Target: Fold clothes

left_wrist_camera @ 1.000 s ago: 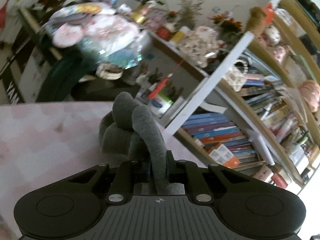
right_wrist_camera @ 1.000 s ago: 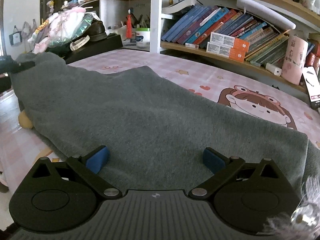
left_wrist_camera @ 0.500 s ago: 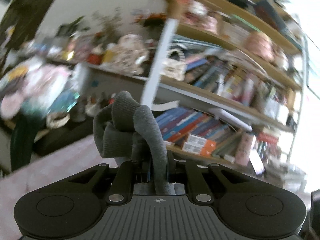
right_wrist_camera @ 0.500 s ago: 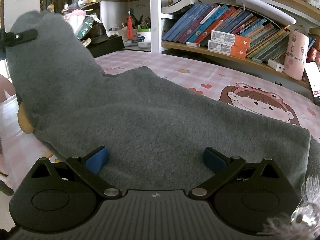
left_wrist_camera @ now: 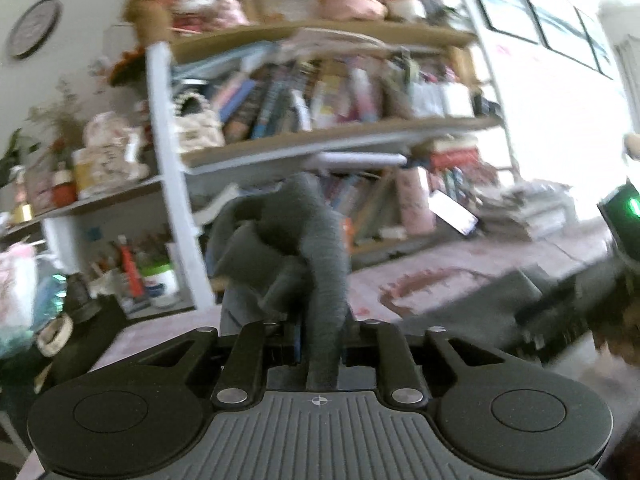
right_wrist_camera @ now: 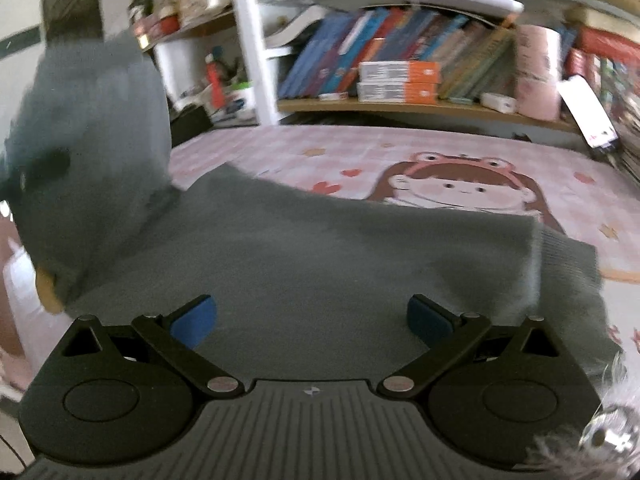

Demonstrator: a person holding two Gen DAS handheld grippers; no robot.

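Your left gripper [left_wrist_camera: 320, 332] had been easing open – grey sweater [left_wrist_camera: 316, 240] bunched between its jaws; right gripper [right_wrist_camera: 310, 320] gaped wide, empty, low centre

The left gripper [left_wrist_camera: 320, 332], its jaws just opening around the grey garment [right_wrist_camera: 300, 256], swings toward frame right, lifting the cloth higher.

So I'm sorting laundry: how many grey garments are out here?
1: a grey sweater spread on the pink bedsheet, one end lifted in the left gripper. Others may lie out of view.
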